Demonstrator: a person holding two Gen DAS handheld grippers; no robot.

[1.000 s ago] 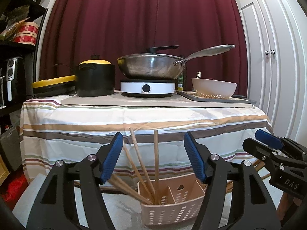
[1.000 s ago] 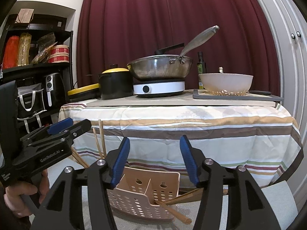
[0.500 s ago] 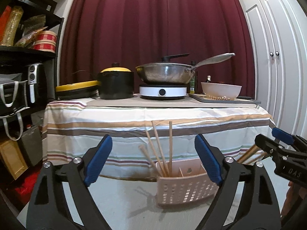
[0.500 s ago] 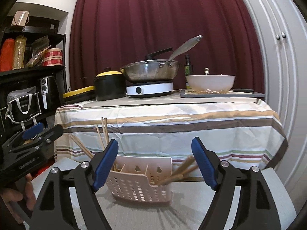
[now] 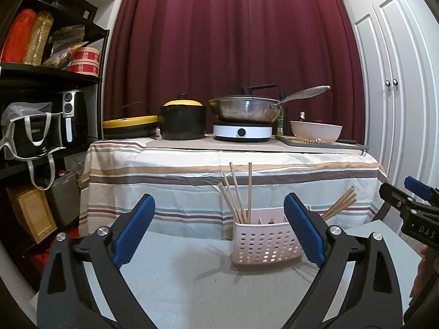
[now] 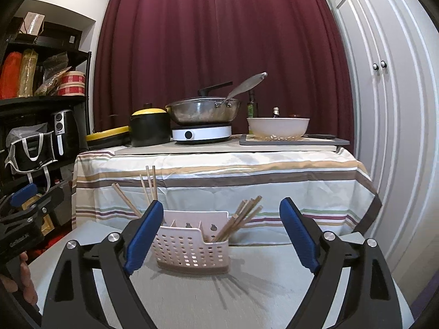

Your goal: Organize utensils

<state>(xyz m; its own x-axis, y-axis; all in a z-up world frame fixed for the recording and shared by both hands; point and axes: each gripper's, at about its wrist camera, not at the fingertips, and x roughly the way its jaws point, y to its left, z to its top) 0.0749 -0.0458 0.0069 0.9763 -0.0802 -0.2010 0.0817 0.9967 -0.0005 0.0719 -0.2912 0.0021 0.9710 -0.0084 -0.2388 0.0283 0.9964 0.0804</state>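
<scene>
A pink perforated caddy (image 5: 266,244) (image 6: 192,249) stands on a pale low tabletop (image 5: 192,274). Several wooden chopsticks (image 5: 238,192) stand in its left compartment, and a second bunch (image 5: 340,203) (image 6: 241,216) leans out of its right one. My left gripper (image 5: 218,219) is back from the caddy, its jaws opening with nothing between them. My right gripper (image 6: 221,219) is also back from the caddy, its jaws opening and empty. Each gripper shows at the edge of the other's view, the right one (image 5: 411,205) and the left one (image 6: 24,203).
Behind the caddy is a table with a striped cloth (image 5: 219,170) bearing a black pot (image 5: 182,120), a wok (image 5: 244,109) on a white cooker and a bowl (image 5: 315,131). Dark shelves (image 5: 41,82) stand at the left, white cupboard doors (image 5: 397,109) at the right.
Both grippers have drawn back from the caddy, which now sits farther off and lies fully in view. Both pairs of jaws have spread wider.
</scene>
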